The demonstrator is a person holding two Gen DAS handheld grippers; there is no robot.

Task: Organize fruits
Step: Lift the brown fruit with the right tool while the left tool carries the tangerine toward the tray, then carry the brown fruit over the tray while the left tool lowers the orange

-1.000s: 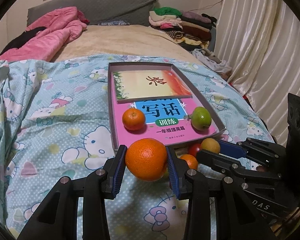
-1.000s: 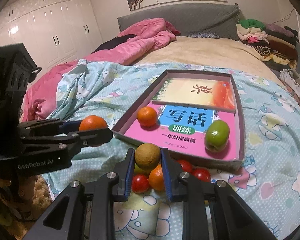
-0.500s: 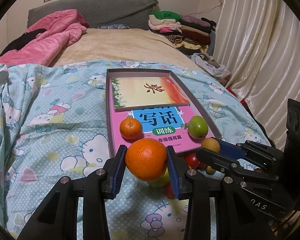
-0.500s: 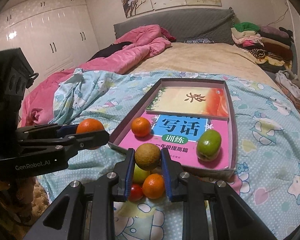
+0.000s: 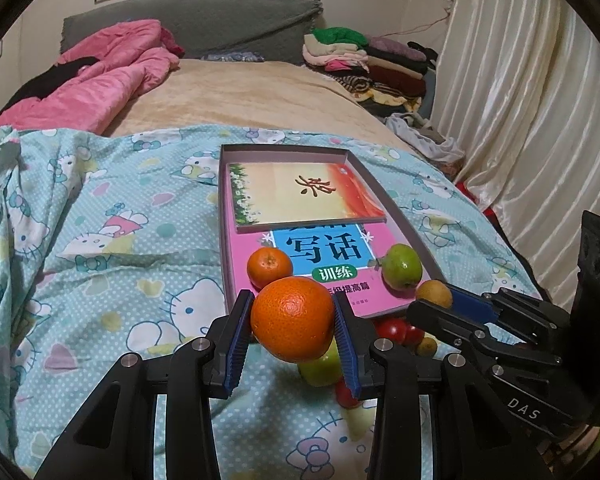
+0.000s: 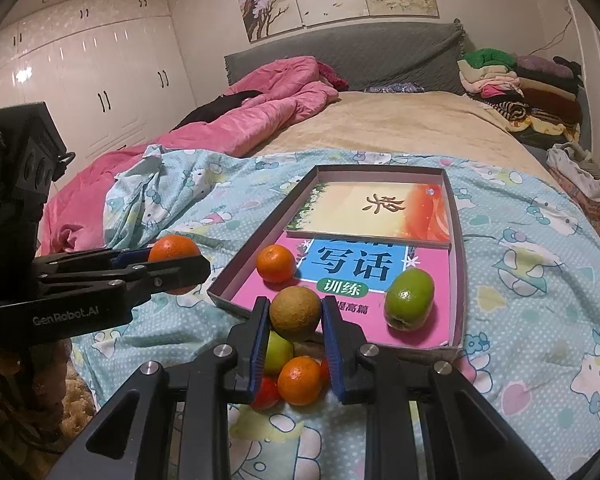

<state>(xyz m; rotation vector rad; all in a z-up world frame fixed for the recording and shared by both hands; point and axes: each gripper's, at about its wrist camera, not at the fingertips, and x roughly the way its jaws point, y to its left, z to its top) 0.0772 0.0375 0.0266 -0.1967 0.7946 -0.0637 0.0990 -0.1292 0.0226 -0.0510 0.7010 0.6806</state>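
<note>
On the bed's patterned sheet (image 5: 100, 264), both tongs hold fruit above the near pile: left tongs (image 5: 294, 326) clamp an orange (image 5: 293, 320), right tongs (image 6: 296, 320) a brown fruit (image 6: 295, 312); carry each over the box (image 6: 458, 280) wall, then release low.

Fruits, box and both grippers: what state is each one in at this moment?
left gripper: shut on the large orange, held above the bedspread
right gripper: shut on the brown fruit
small orange: resting in the box
green fruit: resting in the box
box: open, no lid on it, two books lying flat inside
loose fruit pile: on the bedspread, outside the box
</note>
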